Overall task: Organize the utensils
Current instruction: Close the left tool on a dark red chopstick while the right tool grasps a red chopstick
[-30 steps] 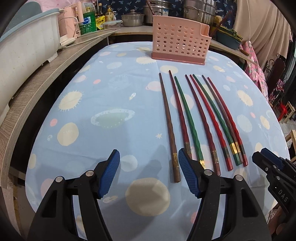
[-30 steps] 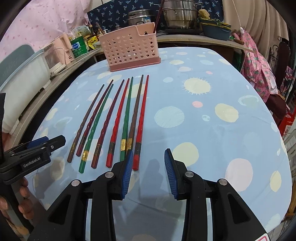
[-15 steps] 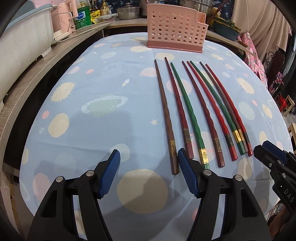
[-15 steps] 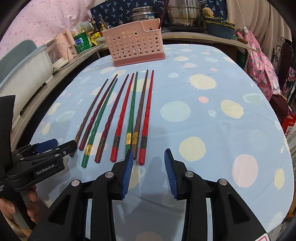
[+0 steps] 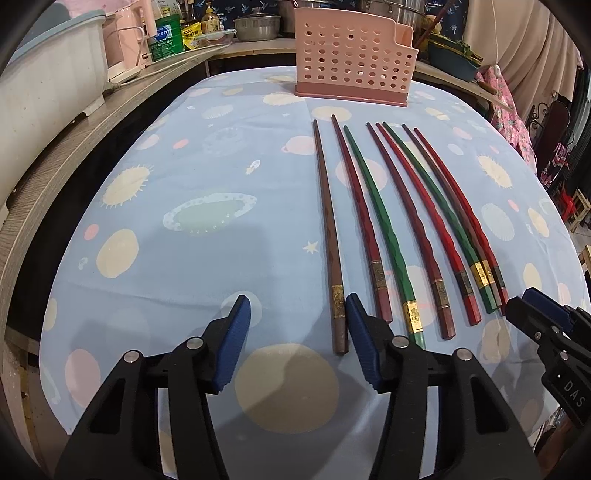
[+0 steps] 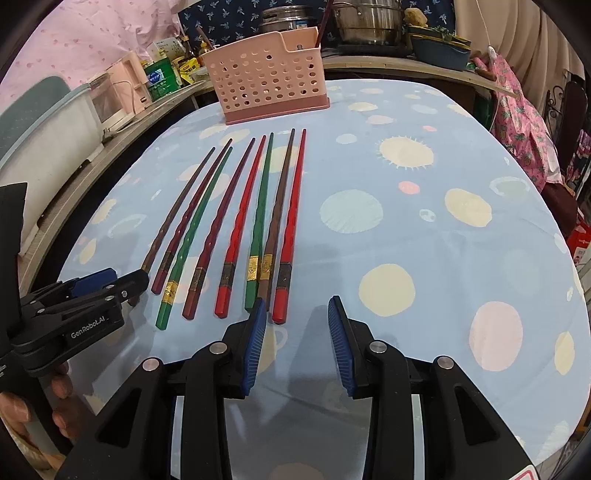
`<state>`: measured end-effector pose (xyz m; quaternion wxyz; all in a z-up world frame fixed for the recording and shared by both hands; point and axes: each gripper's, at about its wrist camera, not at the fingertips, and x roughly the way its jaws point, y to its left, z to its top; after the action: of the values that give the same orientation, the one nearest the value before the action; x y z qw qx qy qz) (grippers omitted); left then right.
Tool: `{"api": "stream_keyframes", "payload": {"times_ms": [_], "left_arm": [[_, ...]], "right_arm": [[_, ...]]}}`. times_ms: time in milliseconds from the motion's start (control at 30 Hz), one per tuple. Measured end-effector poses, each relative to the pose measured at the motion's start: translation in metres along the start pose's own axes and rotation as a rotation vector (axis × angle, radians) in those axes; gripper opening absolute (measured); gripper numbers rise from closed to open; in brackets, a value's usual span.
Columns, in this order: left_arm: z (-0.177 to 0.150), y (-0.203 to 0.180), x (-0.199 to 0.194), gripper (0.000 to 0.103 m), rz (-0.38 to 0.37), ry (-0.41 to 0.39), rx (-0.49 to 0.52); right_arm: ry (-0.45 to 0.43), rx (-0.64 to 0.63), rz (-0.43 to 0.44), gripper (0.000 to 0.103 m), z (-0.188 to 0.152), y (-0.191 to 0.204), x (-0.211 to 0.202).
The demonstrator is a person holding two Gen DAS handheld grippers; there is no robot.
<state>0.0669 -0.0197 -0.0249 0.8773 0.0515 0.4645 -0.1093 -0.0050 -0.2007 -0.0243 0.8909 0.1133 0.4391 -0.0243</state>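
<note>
Several long chopsticks, brown, dark red, green and bright red, lie side by side on the blue patterned tablecloth (image 5: 184,177), thick ends toward me. A pink perforated holder (image 5: 352,62) stands beyond their tips; it also shows in the right wrist view (image 6: 267,77). My left gripper (image 5: 297,321) is open and empty, low over the cloth, its right finger just beside the brown chopstick (image 5: 330,236). My right gripper (image 6: 297,317) is open and empty, its left finger at the thick ends of the rightmost chopsticks, near the bright red one (image 6: 291,225).
A wooden counter (image 5: 74,147) runs along the left with a white tub (image 5: 44,81), a pink appliance and bottles. Metal pots (image 6: 369,16) and a blue basin stand behind the holder. The table's right edge drops toward pink floral fabric (image 6: 524,122).
Both grippers have moved forward along the table toward the chopsticks' thick ends. The right gripper's jaws have opened wider. The chopsticks and the holder have not moved.
</note>
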Motion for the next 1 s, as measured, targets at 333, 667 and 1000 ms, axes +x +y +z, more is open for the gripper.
{"api": "stream_keyframes", "payload": {"times_ms": [333,667,1000], "left_arm": [[0.001,-0.001,0.001,0.051,0.003,-0.005,0.002],[0.001,-0.002,0.001,0.051,0.006,-0.008,0.006],[0.002,-0.004,0.0,0.036,-0.012,-0.01,0.015]], "right_arm": [[0.003,-0.043,-0.017,0.027,0.004,0.007,0.007],[-0.012,-0.066,-0.046,0.013,0.009,0.009,0.014],[-0.019,-0.073,-0.044,0.008,0.013,0.01,0.017]]}}
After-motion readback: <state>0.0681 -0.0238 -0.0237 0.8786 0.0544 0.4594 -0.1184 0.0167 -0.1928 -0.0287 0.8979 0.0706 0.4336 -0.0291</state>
